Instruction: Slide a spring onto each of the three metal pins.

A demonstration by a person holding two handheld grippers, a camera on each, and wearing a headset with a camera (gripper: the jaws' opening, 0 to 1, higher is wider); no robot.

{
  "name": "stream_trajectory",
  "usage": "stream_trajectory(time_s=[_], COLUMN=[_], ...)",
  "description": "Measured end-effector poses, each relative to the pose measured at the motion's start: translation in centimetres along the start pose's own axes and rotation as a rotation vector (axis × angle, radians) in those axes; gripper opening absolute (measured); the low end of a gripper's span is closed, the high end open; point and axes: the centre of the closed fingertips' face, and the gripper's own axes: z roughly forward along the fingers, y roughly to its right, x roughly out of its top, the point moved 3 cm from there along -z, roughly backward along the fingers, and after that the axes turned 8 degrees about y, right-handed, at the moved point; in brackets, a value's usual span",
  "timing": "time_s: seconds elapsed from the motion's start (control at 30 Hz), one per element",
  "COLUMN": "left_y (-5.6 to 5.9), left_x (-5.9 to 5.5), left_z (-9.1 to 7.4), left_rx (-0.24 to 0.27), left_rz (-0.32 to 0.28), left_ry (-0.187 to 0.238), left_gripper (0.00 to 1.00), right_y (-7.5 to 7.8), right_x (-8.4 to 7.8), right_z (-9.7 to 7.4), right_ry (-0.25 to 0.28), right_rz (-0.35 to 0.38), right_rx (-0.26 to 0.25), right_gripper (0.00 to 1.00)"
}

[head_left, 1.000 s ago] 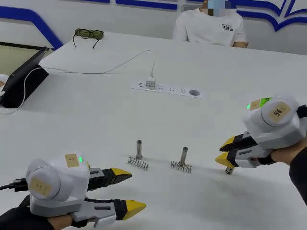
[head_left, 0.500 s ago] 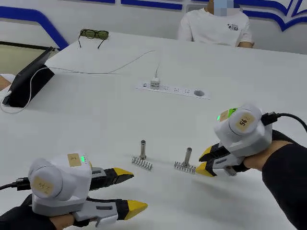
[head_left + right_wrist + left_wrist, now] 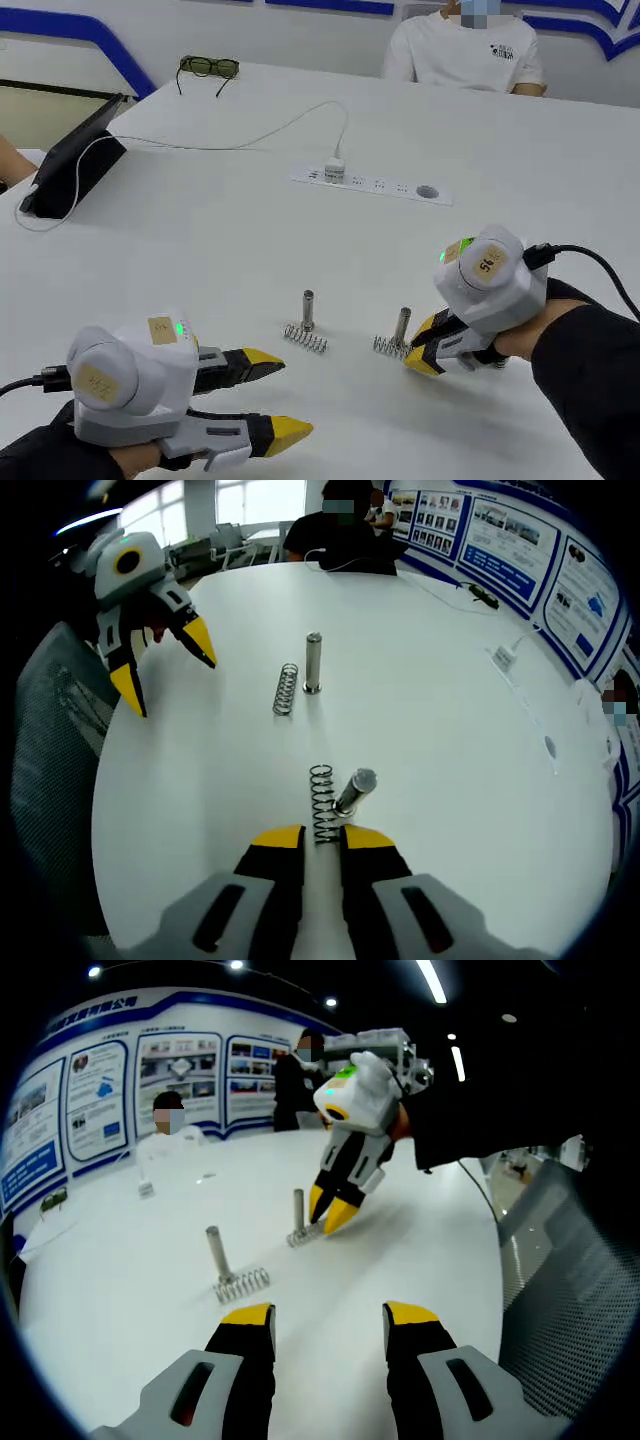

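Springs lie flat, each just beside an upright pin, neither threaded; left gripper (image 3: 293, 398) idle at the near edge, jaws spread; left spring (image 3: 305, 339) and left pin (image 3: 308, 309) untouched. Right spring (image 3: 321, 800) is now pinched at its end by the right gripper (image 3: 322, 838), which has come in from the right; threading onto right pin (image 3: 353, 792) can begin; power strip (image 3: 372, 186) well clear, nothing obstructing.

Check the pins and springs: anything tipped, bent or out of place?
Nothing stands out. The left pin and right pin stand upright, with the left spring and right spring lying flat beside their bases. The right gripper sits at the right spring's end.
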Motion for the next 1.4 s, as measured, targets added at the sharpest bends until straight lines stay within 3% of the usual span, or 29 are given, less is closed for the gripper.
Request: stream_trajectory(time_s=[0.47,0.9,1.4], left_y=[0.1,0.7,1.7], left_x=[0.1,0.7,1.7], left_z=[0.0,0.7,1.5], left_rx=[-0.003,-0.031,-0.078], left_rz=[0.003,0.032,0.075], left_ry=[-0.001,-0.001,-0.009], left_gripper=[0.44,0.43,0.41], right_y=[-0.6,-3.2,-6.4], right_x=[-0.4,0.1,2.1], right_z=[0.0,-1.5,-2.9], right_ry=[-0.015,-0.03,0.008], right_rz=[0.006,-0.064,-0.137], right_rx=[0.013,0.051,0.099], right_gripper=[0.12,0.12,0.12])
